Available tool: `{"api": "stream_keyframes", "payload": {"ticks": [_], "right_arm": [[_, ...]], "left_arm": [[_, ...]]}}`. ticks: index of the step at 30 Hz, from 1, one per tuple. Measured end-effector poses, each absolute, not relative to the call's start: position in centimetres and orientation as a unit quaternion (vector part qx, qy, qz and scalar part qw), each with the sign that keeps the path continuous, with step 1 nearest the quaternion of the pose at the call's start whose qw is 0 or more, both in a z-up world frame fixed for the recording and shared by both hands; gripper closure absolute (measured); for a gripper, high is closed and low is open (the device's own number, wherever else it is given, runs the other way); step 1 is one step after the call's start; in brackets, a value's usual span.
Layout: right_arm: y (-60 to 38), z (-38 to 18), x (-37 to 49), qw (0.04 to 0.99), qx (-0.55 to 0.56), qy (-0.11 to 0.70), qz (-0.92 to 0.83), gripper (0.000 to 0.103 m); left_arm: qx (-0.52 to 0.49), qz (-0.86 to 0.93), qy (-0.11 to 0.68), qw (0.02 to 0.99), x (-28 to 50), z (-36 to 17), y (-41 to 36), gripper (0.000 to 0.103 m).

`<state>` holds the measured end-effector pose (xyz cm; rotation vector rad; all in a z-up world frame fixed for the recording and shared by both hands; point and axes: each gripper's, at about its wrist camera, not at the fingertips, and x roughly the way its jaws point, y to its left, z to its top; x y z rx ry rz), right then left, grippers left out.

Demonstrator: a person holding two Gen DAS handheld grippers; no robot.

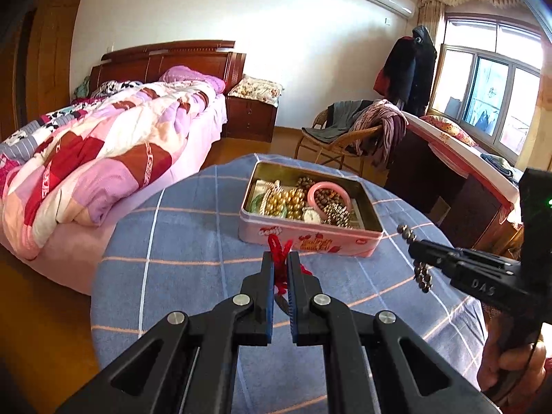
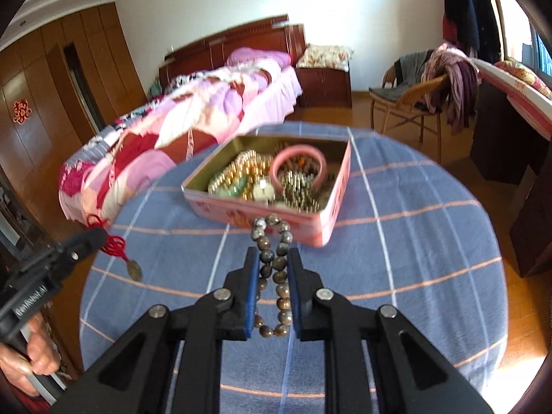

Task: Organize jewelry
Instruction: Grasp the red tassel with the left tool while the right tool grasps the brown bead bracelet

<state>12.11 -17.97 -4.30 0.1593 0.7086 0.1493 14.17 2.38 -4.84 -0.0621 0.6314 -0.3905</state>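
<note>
A pink tin box sits open on the round table, filled with gold bead strands, a pink bangle, a watch and dark beads. My left gripper is shut on a red knotted cord with a bronze pendant hanging below, just in front of the tin. My right gripper is shut on a grey-brown bead bracelet, held above the table near the tin's front right.
The table has a blue plaid cloth. A bed with a pink quilt lies to the left, a wicker chair with clothes behind, a dark desk to the right.
</note>
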Motion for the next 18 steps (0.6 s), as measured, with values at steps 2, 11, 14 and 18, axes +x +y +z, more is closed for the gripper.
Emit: {"api": "stream_keyframes", "payload": {"ticks": [2, 11, 14, 18], "right_arm": [[-17.8, -3.5, 12.2, 0.937, 0.077, 0.334, 0.068, 0.084], [-17.8, -0.7, 12.2, 0.953, 0.073, 0.289, 0.060, 0.084], [-17.6, -0.2, 12.4, 0.955, 0.074, 0.281, 0.059, 0.084], [-17.4, 0.4, 12.6, 0.958, 0.073, 0.272, 0.059, 0.084]], "left_arm": [[-0.025, -0.191, 0.301, 0.934, 14.2, -4.3, 2.0, 0.097], [-0.018, -0.194, 0.271, 0.943, 15.0, -1.6, 0.6, 0.097], [-0.013, -0.190, 0.263, 0.946, 15.4, -0.8, 0.1, 0.097], [-0.005, -0.187, 0.255, 0.949, 15.7, -0.1, -0.6, 0.097]]}}
